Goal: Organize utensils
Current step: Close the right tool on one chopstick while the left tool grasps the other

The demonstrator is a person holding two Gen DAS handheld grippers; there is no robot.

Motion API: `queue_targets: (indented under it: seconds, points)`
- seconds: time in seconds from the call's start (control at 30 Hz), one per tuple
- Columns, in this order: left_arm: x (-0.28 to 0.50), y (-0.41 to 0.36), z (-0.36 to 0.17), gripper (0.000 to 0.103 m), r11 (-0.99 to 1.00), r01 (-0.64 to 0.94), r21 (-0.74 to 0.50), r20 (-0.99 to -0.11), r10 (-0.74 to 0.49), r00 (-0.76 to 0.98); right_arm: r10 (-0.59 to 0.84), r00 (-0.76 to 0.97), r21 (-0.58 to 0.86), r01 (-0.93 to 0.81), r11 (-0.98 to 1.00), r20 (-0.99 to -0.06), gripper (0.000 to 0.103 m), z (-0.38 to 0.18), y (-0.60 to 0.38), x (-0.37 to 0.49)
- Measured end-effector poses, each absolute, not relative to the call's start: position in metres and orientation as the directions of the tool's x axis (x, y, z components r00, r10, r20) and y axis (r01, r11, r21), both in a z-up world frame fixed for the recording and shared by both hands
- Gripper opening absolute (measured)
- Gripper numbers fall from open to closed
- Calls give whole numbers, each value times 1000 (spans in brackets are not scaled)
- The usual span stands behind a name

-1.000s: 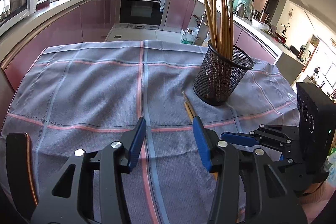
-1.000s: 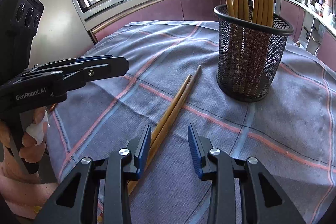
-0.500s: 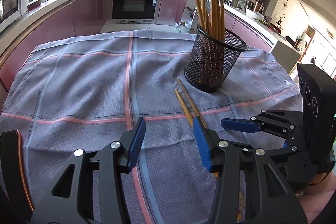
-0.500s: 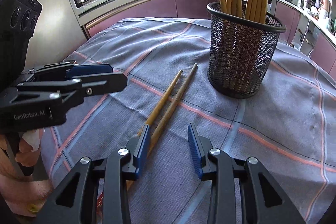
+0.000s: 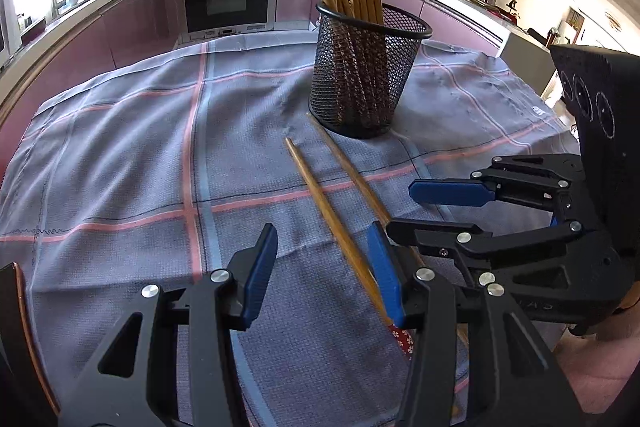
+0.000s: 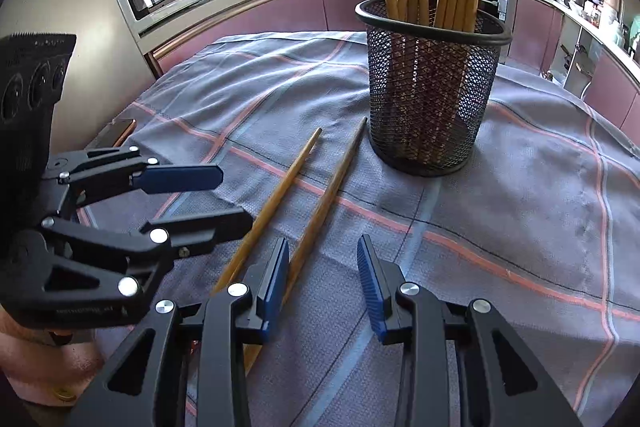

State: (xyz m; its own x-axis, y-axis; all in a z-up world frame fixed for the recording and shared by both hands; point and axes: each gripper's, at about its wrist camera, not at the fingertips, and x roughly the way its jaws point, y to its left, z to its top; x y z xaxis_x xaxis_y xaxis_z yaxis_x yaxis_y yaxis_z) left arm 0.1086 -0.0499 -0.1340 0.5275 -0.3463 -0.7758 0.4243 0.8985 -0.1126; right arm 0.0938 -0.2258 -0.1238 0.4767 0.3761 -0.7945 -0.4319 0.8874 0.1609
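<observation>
Two loose wooden chopsticks lie splayed on the checked cloth in front of a black mesh holder (image 5: 360, 83) (image 6: 428, 99) that stands upright with several chopsticks in it. The left chopstick (image 5: 320, 195) (image 6: 276, 195) runs between the fingers of my left gripper (image 5: 322, 275), close to its right pad. That gripper is open and low over the cloth. The right chopstick (image 5: 352, 171) (image 6: 332, 187) runs between the fingers of my right gripper (image 6: 324, 283), beside its left pad. This gripper is open too. Each gripper shows in the other's view: right gripper (image 5: 404, 209), left gripper (image 6: 236, 197).
A grey cloth (image 5: 120, 167) with pink and blue stripes covers the table. A dark flat object with a copper edge (image 6: 120, 131) lies at the table's left corner. A hand (image 6: 24, 359) holds the left gripper. Kitchen counters, an oven and a microwave stand beyond the table.
The left gripper has sunk and come forward over the chopsticks. The two chopsticks, side by side a second ago, now lie spread apart. The right gripper has barely moved.
</observation>
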Motion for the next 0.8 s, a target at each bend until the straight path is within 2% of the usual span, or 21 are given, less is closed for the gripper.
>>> queue_targets:
  seconds: [0.47,0.63,0.8]
  points:
    - [120,-56,-147,39,910,409,-69,-799,-296,524,367,475,150,-434,888,-800,26,-126,-218,111]
    - [125,-55,-147,30,921,386,-60,-800,-276,533,360,483,141,-431,891,-798,24,-127,-212,115]
    - [127,-53,-146,28,925,376,-61,-800,-271,535,354,490,136,-427,894,-797,22,-128,-211,116]
